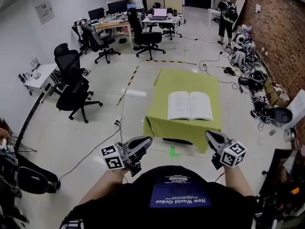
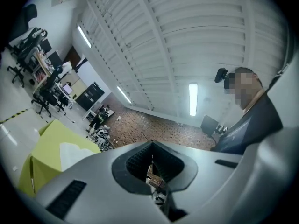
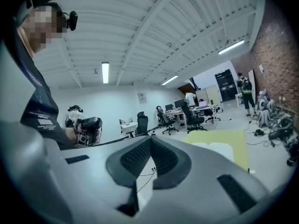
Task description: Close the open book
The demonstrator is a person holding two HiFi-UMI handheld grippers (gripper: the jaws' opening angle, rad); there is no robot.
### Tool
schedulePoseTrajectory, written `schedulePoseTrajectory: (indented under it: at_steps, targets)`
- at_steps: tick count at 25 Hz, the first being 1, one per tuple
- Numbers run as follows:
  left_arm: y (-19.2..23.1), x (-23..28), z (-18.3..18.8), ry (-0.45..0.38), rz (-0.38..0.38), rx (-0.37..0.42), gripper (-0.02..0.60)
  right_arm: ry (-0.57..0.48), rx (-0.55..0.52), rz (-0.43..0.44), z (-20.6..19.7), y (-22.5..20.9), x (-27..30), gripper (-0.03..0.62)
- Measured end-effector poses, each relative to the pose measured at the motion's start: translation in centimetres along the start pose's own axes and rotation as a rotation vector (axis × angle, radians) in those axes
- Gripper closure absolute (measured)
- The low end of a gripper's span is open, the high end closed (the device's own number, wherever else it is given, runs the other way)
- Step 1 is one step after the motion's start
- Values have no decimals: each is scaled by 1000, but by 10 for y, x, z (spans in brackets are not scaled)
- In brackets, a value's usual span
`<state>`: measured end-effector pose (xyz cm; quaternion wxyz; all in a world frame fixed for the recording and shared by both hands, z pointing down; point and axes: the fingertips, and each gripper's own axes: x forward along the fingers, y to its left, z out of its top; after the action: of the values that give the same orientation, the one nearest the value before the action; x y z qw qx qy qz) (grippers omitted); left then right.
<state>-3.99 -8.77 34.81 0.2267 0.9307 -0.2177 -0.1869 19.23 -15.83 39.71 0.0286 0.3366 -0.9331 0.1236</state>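
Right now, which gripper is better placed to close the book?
Right, marginally. The right gripper lines up with the book's right page; the left gripper sits outside the table's left edge. Both are shut, empty and short of the table.

"New World Order", white print, upside down, on the person's shirt point(image 1: 180, 200)

1. The open book point(image 1: 189, 106) lies on the table point(image 1: 183, 82), on the half nearer the person.
2. The left gripper point(image 1: 147, 141) is in front of the table's near-left corner and apart from it.
3. The right gripper point(image 1: 210, 135) is in front of the table's near-right corner.
4. A floor marker point(image 1: 174, 152) lies just before the table's near edge, between the grippers.
5. An office chair point(image 1: 71, 87) stands well left of the table.
6. Desks with monitors point(image 1: 114, 20) stand far behind the table, to its left.
7. A standing person point(image 1: 227, 14) is behind the table, to its right.
8. Cables and gear point(image 1: 252, 80) lie right of the table.
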Motion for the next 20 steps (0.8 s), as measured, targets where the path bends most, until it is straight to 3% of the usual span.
schedulePoseTrajectory:
  at_steps: [6, 12, 16, 20]
  targets:
    - [19, 52, -8, 3, 48, 2, 574, -11, 2, 82, 15, -52, 17, 609]
    - [48, 77, -7, 41, 55, -25, 574, 10, 58, 70, 2, -86, 30, 609]
    - [89, 83, 5, 53, 9, -63, 574, 32, 87, 19, -6, -99, 56, 609]
    - [135, 108, 24, 82, -93, -77, 574, 29, 67, -67, 5, -124, 80, 609]
